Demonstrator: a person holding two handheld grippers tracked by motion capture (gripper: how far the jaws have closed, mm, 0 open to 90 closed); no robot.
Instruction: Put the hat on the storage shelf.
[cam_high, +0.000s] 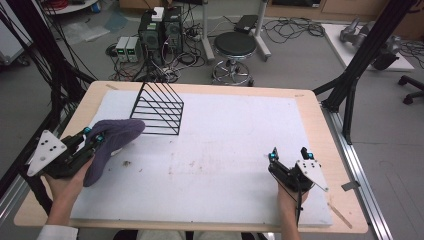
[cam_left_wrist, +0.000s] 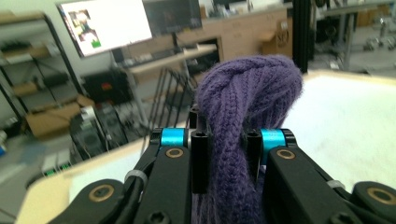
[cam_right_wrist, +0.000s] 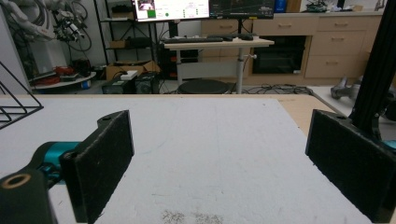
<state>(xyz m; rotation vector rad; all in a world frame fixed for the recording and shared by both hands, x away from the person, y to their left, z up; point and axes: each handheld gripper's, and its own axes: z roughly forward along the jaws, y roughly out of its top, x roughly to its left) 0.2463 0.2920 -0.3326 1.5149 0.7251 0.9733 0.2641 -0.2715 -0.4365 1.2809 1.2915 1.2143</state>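
Holding a purple knitted cloth (cam_high: 111, 142) in our left gripper (cam_high: 95, 136), we keep it at the left side of the table (cam_high: 320, 145), just above the white mat (cam_high: 225, 150). In the left gripper view the jaws are pressed tight on the cloth (cam_left_wrist: 243, 121), and the wool bulges out in a thick roll above them and hangs down between them. From the high view, the free end of the cloth reaches toward the black wire rack (cam_high: 159, 111), which stands on the mat near the far left edge; we cannot tell if the cloth touches the rack or only comes close to it. A few bars of the rack (cam_left_wrist: 175, 88) show blurred behind the cloth in the left gripper view.

Our right gripper (cam_high: 289, 156) rests low at the right side of the mat, well apart from the cloth. Its jaws stand wide, with nothing between them, and the right gripper view looks across the bare mat (cam_right_wrist: 219, 154) with one corner of the rack (cam_right_wrist: 16, 105) at its left edge.
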